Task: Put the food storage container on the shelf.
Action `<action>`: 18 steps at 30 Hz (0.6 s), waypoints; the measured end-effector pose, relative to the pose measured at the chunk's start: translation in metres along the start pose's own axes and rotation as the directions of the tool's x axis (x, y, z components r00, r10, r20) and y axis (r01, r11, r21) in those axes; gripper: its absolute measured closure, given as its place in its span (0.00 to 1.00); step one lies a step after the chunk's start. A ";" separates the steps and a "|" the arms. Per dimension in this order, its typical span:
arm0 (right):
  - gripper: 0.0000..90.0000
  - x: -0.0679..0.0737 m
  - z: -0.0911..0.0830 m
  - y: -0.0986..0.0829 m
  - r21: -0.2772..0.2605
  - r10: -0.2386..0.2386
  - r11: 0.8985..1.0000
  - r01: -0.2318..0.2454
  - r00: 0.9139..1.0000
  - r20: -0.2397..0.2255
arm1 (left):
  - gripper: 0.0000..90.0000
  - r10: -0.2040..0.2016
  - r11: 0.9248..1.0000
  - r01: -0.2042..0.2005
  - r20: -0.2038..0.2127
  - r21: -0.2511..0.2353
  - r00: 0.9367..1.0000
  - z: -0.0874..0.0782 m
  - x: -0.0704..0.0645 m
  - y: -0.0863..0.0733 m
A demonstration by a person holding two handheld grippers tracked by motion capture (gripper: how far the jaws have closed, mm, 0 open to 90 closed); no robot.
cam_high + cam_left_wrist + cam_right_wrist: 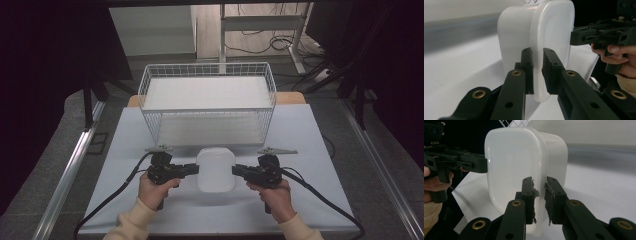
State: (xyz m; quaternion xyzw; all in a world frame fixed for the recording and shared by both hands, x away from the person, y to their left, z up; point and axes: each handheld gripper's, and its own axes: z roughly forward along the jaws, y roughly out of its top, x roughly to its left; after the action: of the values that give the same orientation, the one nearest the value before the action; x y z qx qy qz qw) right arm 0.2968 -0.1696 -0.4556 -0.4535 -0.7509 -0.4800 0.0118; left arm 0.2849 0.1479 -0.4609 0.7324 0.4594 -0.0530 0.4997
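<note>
The left claw [192, 170] was clamped on the left rim of a white lidded container [215, 170], and the right claw [238, 171] was clamped on its right rim. The container was held near the middle of the table [125, 150]. Its contents could not be seen. Beyond it, a white wire basket [207, 102] was seen, its shelves bare.
</note>
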 end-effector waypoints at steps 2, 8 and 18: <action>0.87 0.000 0.000 0.003 -0.004 -0.008 1.000 0.008 1.000 -0.002 | 0.89 0.005 1.000 -0.005 0.001 -0.005 1.000 -0.001 0.000 0.003; 0.86 0.001 -0.002 0.014 -0.020 -0.017 1.000 0.017 1.000 -0.007 | 0.90 0.035 0.999 -0.035 -0.001 -0.028 0.999 -0.008 -0.007 0.016; 0.86 0.011 -0.015 0.040 -0.066 -0.067 0.996 0.067 0.998 0.000 | 0.90 0.082 0.994 -0.083 -0.018 -0.065 0.996 -0.021 -0.019 0.041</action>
State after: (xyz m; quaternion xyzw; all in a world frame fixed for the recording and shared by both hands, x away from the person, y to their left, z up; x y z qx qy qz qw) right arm 0.3114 -0.1677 -0.4145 -0.4276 -0.7494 -0.5052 -0.0185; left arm 0.2960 0.1495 -0.4118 0.7343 0.4340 -0.0116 0.5219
